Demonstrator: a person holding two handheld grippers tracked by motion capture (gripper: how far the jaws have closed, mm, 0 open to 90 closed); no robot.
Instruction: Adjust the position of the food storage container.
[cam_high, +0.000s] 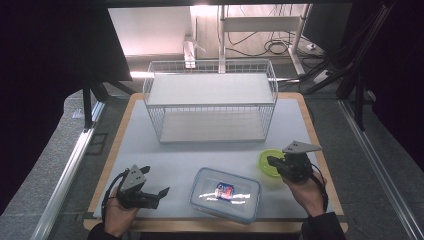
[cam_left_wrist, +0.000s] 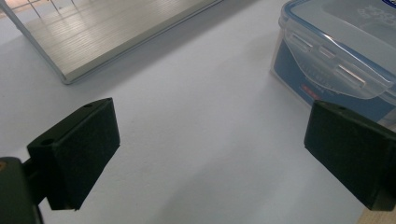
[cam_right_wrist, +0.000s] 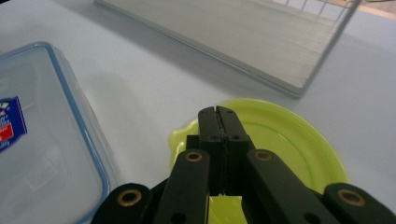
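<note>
On the pale table mat (cam_high: 150, 150) the right gripper (cam_high: 270, 161) sits at about four o'clock from the middle of the table, held in the person's right hand (cam_high: 307, 192); its jaws are pressed flat together, pad against pad, with nothing between the tips that the right gripper view shows. Those closed tips lie over the yellow-green lid (cam_right_wrist: 289, 140), a round, shallow piece resting flat on the mat, its near edge hidden under the gripper's black linkage, so I cannot tell whether the jaws touch it. In the high view the same lid (cam_high: 267, 162) lies at about four o'clock, just right of the clear plastic box (cam_high: 225, 194), which sits at six o'clock with its blue-rimmed cover clipped on and a small blue and red label inside. The left gripper (cam_high: 162, 192) rests at about seven o'clock in the left hand (cam_high: 120, 212), jaws spread wide and holding nothing, pointing toward the box's left end, a little short of it. The white wire basket (cam_high: 210, 100) stands at twelve o'clock, well apart from both grippers, with a flat board on its floor
</note>
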